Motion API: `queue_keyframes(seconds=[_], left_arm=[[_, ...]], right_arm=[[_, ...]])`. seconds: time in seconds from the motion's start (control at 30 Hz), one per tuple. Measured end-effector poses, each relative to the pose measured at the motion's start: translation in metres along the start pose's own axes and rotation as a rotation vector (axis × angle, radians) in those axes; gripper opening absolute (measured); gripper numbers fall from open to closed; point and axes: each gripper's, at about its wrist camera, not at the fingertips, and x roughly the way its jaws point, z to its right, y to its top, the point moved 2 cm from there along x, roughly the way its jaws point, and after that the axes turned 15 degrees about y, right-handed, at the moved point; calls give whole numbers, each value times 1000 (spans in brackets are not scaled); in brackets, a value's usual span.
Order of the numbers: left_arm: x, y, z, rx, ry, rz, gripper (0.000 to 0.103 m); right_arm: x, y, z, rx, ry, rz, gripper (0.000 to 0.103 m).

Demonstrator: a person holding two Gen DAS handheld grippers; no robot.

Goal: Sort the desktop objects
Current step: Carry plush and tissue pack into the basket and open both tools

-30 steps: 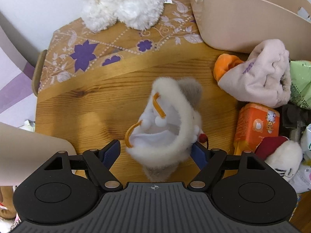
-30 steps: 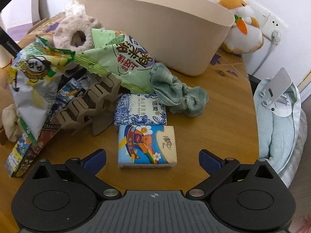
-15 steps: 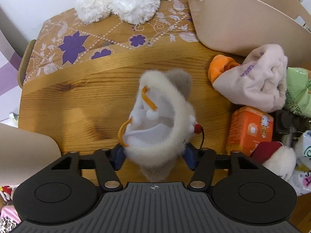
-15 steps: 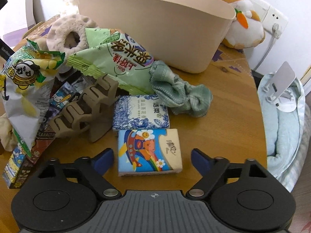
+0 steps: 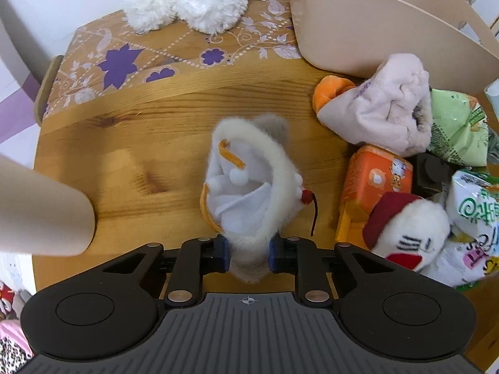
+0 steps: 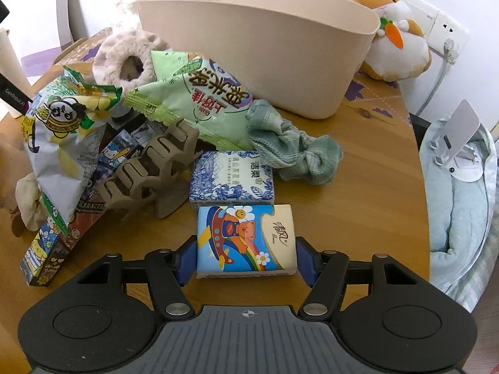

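Note:
My left gripper (image 5: pixel 248 254) is shut on the near end of a white furry plush pouch (image 5: pixel 249 184) with orange cords, which lies on the wooden table (image 5: pixel 131 143). My right gripper (image 6: pixel 246 260) is closed against both sides of a cartoon-bear tissue pack (image 6: pixel 244 240) on the table. A blue-and-white tissue pack (image 6: pixel 232 176) lies just beyond it. A beige bin (image 6: pixel 259 56) stands at the back; it also shows in the left wrist view (image 5: pixel 374 31).
Right of the pouch lie a pink plush slipper (image 5: pixel 383 109), an orange pack (image 5: pixel 374 184) and a red-and-white plush (image 5: pixel 408 227). A second beige bin (image 5: pixel 40 208) is at left. Snack bags (image 6: pixel 199 103), a hair claw (image 6: pixel 149 171) and a green cloth (image 6: pixel 296 152) crowd the right view.
Both grippers have closed: the left one onto the furry pouch, the right one onto the cartoon tissue pack. Both moved forward slightly over their objects.

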Motion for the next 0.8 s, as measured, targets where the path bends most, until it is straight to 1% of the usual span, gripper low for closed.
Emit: queue_keyframes(seconds=[0.13,0.2,0.4,0.47,0.53,0.67,0.7,0.8], left_arm=[[-11,-5,-5,-22,4,17,21],[-19,-7,-5,-13,3,40,21],[-46,-6,-5,9,-1,108,20],[-55,-5,-4,19,-5,128,20],[-65,-3,-2,33,-2,155,20],[-88,5,1,58,-7,221,20],[-93,8,2,63,-12,253,20],[-109,17,4,67,-21,310,20]], right_arm=[[-10,2,6,-21,14,21,61],[-18,1,6,-34,17,30,61],[-43,8,18,-48,-3,72,61],[-51,12,23,-47,-24,82,61],[-58,17,29,-40,-43,94,61],[-74,25,40,-37,-52,125,61],[-78,28,42,-40,-55,134,61],[-90,38,46,-48,-61,165,61]])
